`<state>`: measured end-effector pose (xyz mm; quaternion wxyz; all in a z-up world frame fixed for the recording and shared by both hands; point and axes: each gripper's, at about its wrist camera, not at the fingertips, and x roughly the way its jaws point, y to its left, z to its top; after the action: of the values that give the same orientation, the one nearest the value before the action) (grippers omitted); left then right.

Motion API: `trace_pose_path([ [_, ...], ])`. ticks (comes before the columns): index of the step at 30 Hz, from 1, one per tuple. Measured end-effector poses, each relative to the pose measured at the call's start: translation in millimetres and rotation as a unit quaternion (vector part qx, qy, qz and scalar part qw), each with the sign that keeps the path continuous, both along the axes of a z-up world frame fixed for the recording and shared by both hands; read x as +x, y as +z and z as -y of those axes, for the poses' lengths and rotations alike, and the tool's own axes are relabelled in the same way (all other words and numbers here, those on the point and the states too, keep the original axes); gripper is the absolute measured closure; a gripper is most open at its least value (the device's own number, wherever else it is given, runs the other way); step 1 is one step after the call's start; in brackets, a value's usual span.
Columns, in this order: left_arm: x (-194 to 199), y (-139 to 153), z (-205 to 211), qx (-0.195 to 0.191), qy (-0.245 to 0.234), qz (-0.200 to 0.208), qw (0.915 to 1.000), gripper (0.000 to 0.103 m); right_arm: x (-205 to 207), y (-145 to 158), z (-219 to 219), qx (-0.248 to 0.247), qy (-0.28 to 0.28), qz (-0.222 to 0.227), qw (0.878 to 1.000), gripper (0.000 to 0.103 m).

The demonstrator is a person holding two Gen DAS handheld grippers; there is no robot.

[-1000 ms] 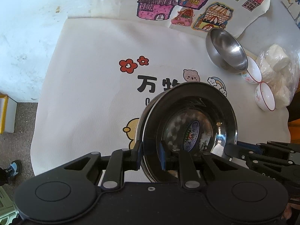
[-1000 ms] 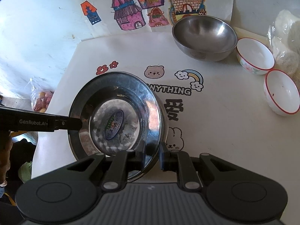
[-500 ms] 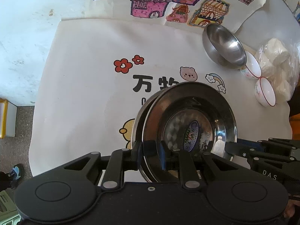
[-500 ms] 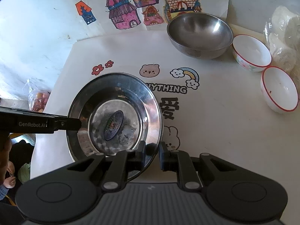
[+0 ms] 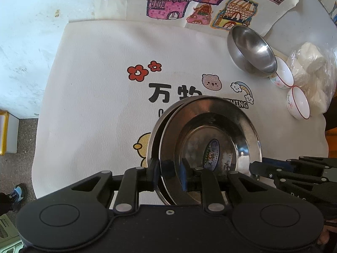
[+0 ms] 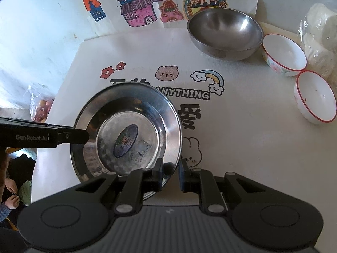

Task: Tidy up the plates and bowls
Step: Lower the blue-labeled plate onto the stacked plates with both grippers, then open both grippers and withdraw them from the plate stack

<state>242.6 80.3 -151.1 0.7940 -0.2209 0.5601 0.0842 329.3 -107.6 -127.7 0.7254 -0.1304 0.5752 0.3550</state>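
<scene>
Two stacked steel plates [image 5: 210, 145] [image 6: 128, 135], the upper with an oval sticker, are over the white printed mat [image 5: 101, 97]. My left gripper [image 5: 169, 174] is shut on their near rim; in the right wrist view it [image 6: 84, 136] comes in from the left. My right gripper [image 6: 170, 171] is shut on the opposite rim and shows at the right edge of the left wrist view [image 5: 256, 168]. A steel bowl [image 6: 225, 34] [image 5: 252, 52] and two white red-rimmed bowls [image 6: 284, 54] [image 6: 316, 100] stand at the back right.
A plastic bag of white buns [image 5: 311, 73] [image 6: 320, 33] lies beside the white bowls. Drawings of houses [image 5: 189, 2] lie on the wall side. The mat's left edge drops to the floor [image 5: 19, 147]. A bag of fruit [image 6: 40, 107] lies below left.
Both grippers and the plates have drawn slightly back and up from the mat; the grips are unchanged.
</scene>
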Motion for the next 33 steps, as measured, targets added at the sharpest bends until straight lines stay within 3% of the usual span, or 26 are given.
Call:
trace_pose_path([
  [13, 0, 2, 0, 0.001, 0.001, 0.000, 1.0000, 0.079, -1, 0, -2, 0.000, 0.008, 0.004, 1.000, 0.080],
  [23, 1, 11, 1, 0.014, 0.006, 0.009, 0.9999, 0.070, -1, 2, -1, 0.008, 0.012, 0.002, 1.000, 0.072],
  [27, 0, 17, 2, 0.019, 0.013, 0.018, 0.9996, 0.053, -1, 4, 2, 0.015, 0.011, 0.005, 1.000, 0.064],
  [29, -1, 21, 3, 0.022, 0.018, 0.025, 0.9993, 0.041, 0, 6, 5, 0.021, 0.008, 0.009, 1.000, 0.049],
  [33, 1, 27, 9, 0.027, 0.022, 0.037, 0.9987, 0.021, 2, 14, 14, 0.034, -0.004, 0.019, 0.999, 0.034],
])
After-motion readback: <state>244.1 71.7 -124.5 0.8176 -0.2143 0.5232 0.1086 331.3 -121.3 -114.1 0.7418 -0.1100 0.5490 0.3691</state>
